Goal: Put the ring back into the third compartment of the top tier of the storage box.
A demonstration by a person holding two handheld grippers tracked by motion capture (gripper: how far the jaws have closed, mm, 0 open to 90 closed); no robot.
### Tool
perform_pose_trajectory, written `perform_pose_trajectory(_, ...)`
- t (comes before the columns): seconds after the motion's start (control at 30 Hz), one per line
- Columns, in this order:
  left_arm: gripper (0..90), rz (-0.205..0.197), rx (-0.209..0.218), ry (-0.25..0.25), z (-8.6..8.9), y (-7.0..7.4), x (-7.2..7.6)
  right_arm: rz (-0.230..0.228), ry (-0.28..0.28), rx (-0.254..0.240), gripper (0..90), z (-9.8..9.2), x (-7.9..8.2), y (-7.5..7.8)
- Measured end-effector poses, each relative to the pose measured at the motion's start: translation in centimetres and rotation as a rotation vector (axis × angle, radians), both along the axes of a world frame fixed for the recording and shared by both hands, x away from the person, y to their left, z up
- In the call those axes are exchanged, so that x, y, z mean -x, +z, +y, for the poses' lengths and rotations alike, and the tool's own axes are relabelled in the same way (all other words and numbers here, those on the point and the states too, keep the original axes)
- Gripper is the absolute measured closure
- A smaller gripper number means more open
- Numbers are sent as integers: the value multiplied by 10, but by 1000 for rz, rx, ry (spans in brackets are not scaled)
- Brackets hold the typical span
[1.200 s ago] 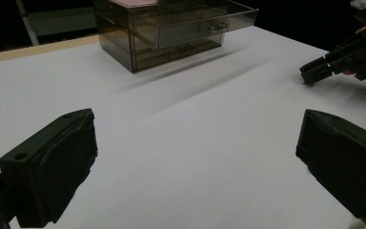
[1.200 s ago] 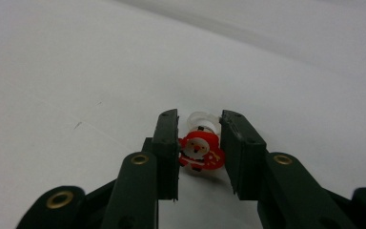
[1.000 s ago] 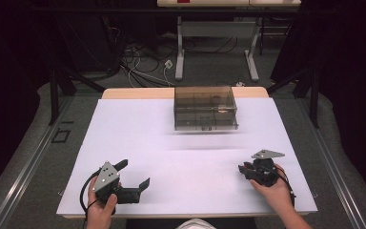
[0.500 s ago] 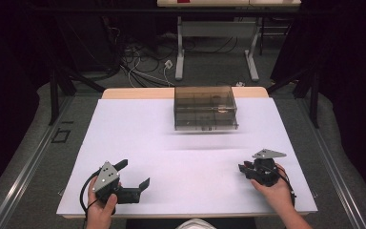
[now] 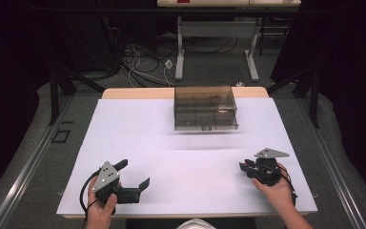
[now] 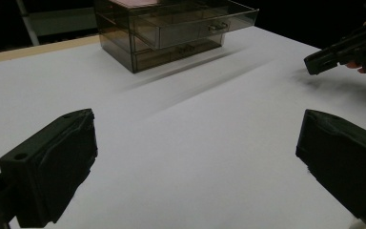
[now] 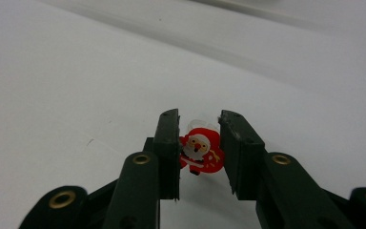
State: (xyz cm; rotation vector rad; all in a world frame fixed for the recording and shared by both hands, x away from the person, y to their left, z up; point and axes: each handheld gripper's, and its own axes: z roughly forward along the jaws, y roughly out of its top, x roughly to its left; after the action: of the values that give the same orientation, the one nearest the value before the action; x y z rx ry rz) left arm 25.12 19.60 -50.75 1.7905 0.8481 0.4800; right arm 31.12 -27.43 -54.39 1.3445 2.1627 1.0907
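A small red and white Santa figure (image 7: 200,151) sits between the two black jaws of my right gripper (image 7: 198,138), which press on it from both sides just above the white table. In the high view that right gripper (image 5: 244,167) is at the front right, held by a hand and pointing left. At the front left my left gripper (image 5: 136,172) is open, its jaws spread wide with nothing between them (image 6: 195,157). A smoky transparent drawer box (image 5: 205,107) stands at the far middle of the table, its drawers closed (image 6: 171,28).
The white tabletop (image 5: 186,143) spreads between the grippers and the box, with a wooden strip (image 5: 133,93) along its far edge. Beyond the table are cables on the floor (image 5: 143,64) and a desk frame (image 5: 214,43). The right gripper's tip (image 6: 317,63) shows in the left gripper view.
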Motion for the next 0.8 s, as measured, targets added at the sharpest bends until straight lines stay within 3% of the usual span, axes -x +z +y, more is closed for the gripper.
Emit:
perform_pose_trajectory(0.3, 2, -1, 0, 1, 0, 0, 0, -30, -2, -16, 695, -1, 2, 10)
perform_pose_trajectory(0.8, 2, 0, -2, 5, 0, 0, 0, -31, 9, -39, 702, -3, 2, 19)
